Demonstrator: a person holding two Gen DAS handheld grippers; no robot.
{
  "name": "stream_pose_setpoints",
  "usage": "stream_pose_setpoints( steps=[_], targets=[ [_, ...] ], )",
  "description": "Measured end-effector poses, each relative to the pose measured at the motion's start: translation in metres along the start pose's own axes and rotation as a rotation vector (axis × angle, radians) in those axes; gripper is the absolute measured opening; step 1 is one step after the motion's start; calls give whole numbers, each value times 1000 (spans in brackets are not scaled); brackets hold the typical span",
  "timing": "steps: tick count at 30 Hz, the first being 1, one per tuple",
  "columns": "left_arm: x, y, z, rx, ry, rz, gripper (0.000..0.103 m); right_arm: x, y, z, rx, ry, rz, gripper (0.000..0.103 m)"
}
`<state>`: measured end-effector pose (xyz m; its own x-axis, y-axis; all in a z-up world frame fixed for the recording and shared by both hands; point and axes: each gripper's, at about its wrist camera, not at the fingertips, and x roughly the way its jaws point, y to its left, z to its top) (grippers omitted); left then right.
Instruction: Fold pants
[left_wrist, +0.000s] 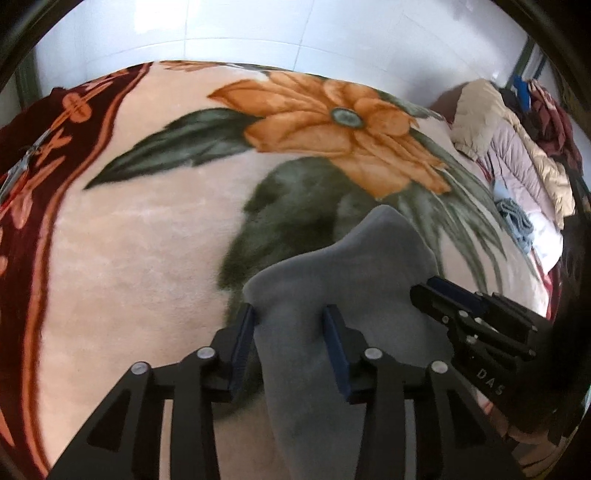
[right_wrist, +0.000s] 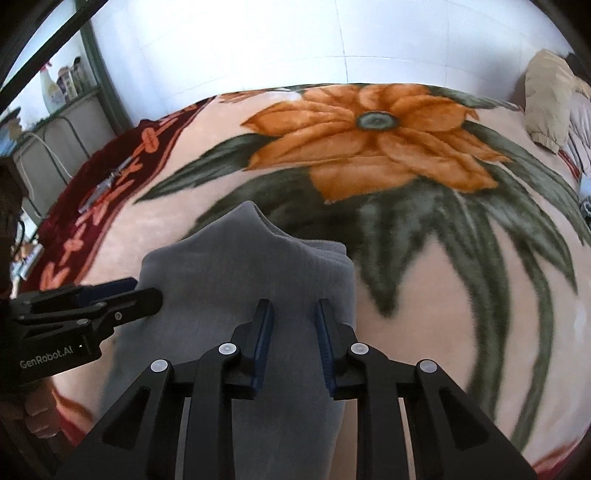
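White tiled wall behind a bed spread with a plush peach blanket printed with a large orange flower and dark green leaves, maroon border at its left edge. Folded soft grey pants lie on the blanket near its front edge, over the leaf print. Left gripper: blue-padded fingers spread, straddling the pants' left part, cloth running between them. Right gripper: fingers parted, narrower gap, over the pants' right part; whether the pads touch cloth, cannot tell. Both grippers sit close together. A heap of puffy beige and pink jackets is piled at the far right.
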<state>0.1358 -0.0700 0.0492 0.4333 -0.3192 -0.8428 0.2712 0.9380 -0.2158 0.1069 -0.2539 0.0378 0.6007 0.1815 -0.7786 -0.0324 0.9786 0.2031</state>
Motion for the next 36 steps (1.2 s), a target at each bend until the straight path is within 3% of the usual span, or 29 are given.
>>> stream_pose_setpoints(
  steps=[3, 9, 15, 19, 23, 24, 26, 31, 36],
  targets=[
    [-20, 3, -6, -29, 6, -32, 41, -21, 5, -4, -6, -14, 22, 24],
    [-51, -2, -40, 27, 32, -50, 45, -51, 19, -35, -41, 14, 69, 24],
    [-40, -7, -80, 38, 113, -37, 47, -41, 20, -68, -38, 96, 39, 24],
    [-40, -4, -83, 20, 114, -46, 51, -48, 16, -67, -20, 86, 43, 25],
    [-45, -2, -73, 17, 83, -32, 53, -56, 2, -58, 46, 21, -14, 58],
    [-45, -1, -69, 10, 76, -28, 56, -56, -2, -57, 62, 7, -30, 61],
    [-42, 0, -62, -8, 69, -30, 59, -50, -10, -54, 86, 14, -31, 61],
    [-25, -3, -53, -13, 85, -48, 63, -18, -29, -59, 190, 94, 67, 61],
    [-13, 1, -52, -55, 93, -76, 69, -1, -44, -63, 295, 110, 178, 71]
  ],
)
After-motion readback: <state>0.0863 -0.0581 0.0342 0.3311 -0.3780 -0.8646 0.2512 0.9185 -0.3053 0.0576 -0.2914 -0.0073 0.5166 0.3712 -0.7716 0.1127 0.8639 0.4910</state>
